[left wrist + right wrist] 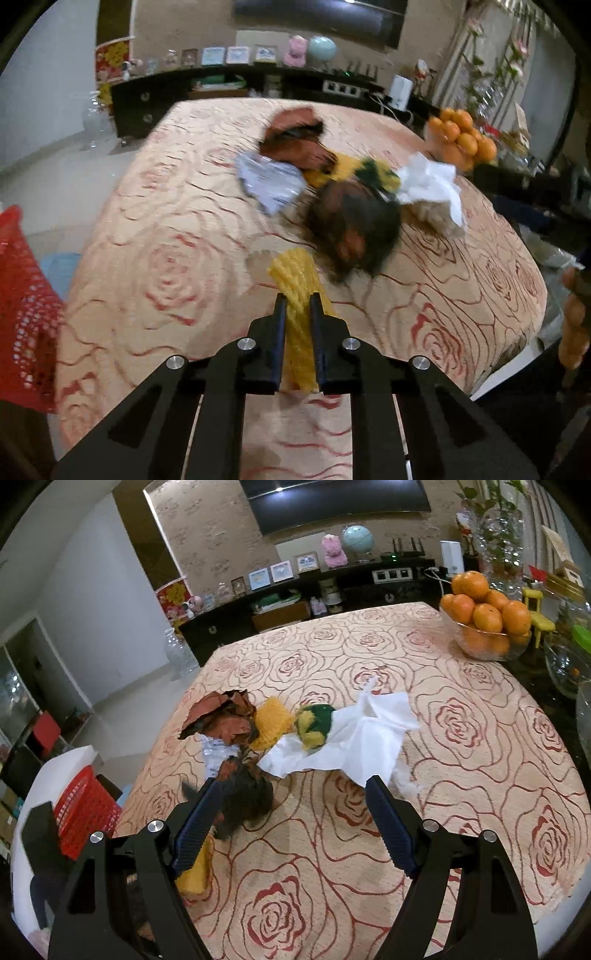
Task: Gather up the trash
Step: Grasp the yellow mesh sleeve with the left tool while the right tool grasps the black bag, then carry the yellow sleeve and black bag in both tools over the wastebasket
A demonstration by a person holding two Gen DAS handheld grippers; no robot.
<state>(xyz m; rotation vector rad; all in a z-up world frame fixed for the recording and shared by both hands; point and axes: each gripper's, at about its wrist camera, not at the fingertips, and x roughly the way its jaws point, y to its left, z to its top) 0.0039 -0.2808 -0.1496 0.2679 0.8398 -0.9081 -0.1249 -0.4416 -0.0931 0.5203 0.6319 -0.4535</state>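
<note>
My left gripper [299, 299] is shut on a yellow foam net sleeve [295, 280], held just above the rose-patterned tablecloth [166, 240]. Beyond it lies a trash pile: a dark crumpled wrapper [354, 229], a brown wrapper [295, 136], a clear plastic piece [269, 181], a yellow-green scrap [369, 173] and white tissue [428, 184]. My right gripper [295, 794] is open and empty, its fingers either side of the dark wrapper [247, 794] and the white tissue [354, 734]. The yellow sleeve [194, 875] shows at its lower left.
A red mesh basket [22, 310] stands off the table's left edge, also in the right wrist view [85, 812]. A glass bowl of oranges [487, 616] sits at the far right corner. A dark sideboard [295, 602] with ornaments runs behind the table.
</note>
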